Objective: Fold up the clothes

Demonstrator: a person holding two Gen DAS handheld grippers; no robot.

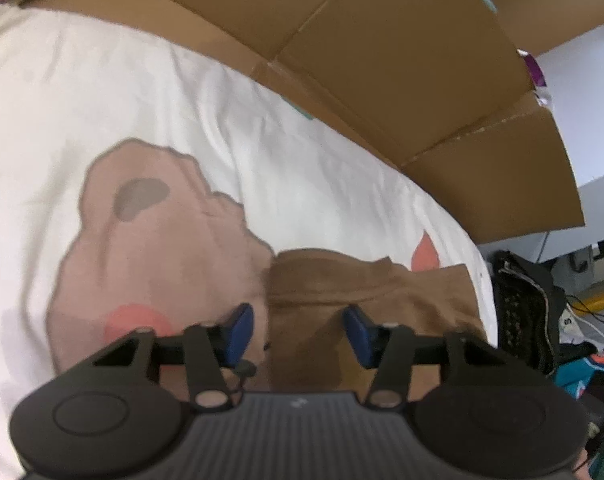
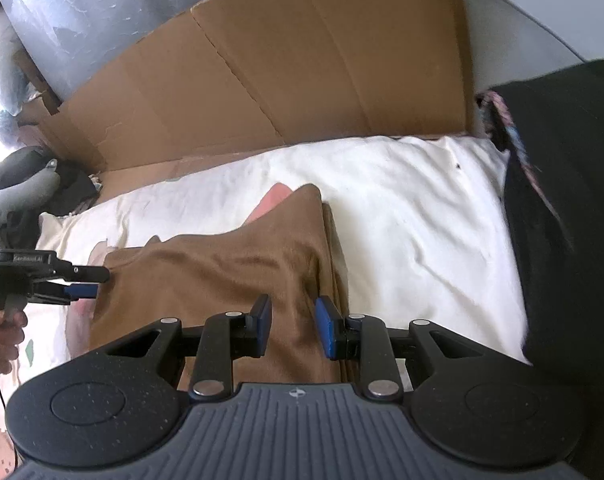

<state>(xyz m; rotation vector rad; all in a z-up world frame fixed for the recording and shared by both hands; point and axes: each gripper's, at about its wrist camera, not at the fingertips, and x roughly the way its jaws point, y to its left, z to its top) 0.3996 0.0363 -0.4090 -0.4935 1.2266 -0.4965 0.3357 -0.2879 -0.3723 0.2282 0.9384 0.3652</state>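
A brown garment (image 2: 221, 280) lies folded on a white bed sheet (image 2: 402, 208) printed with a bear figure (image 1: 157, 248). My right gripper (image 2: 293, 324) hovers over the garment's near right part. Its blue pads (image 2: 263, 318) stand apart, and a raised crease of the cloth runs between them without being pinched. In the left wrist view the same garment (image 1: 362, 300) lies under my left gripper (image 1: 297, 328), which is open with nothing between its pads. From the right wrist view, the left gripper (image 2: 95, 282) sits at the garment's left edge, held by a hand (image 2: 1, 332).
Flattened cardboard (image 2: 281, 80) stands along the far side of the bed. A black garment (image 2: 574, 220) covers the sheet's right side. A grey neck pillow (image 2: 17, 184) lies at the far left. Clothes and cables (image 1: 534, 308) pile up past the bed's right edge.
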